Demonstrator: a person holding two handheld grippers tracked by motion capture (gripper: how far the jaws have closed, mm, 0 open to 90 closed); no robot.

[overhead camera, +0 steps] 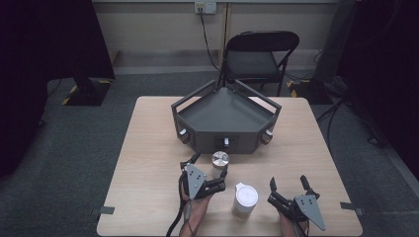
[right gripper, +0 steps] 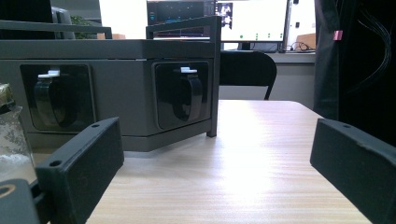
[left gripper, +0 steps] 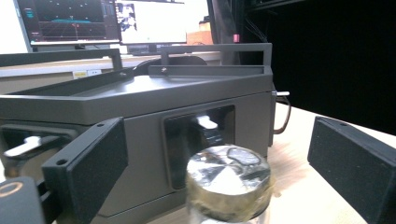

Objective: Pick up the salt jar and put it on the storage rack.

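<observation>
A small glass jar with a silver lid (overhead camera: 220, 159) stands on the wooden table (overhead camera: 148, 163), just in front of the dark grey box (overhead camera: 225, 116). My left gripper (overhead camera: 211, 164) reaches around it with its jaws wide. In the left gripper view the jar (left gripper: 229, 179) sits between the two black pads (left gripper: 95, 161), which stand apart from it on both sides. A white cylindrical container (overhead camera: 245, 198) stands between my hands near the front edge. My right gripper (overhead camera: 288, 182) rests open to the right of it, with bare table (right gripper: 243, 158) between its jaws (right gripper: 217, 158).
The grey box (right gripper: 116, 51) has a railed tray top and recessed latches (right gripper: 187, 95) in its front faces. The jar (right gripper: 8, 133) shows at the left edge of the right gripper view. A black folding chair (overhead camera: 259, 57) stands behind the table.
</observation>
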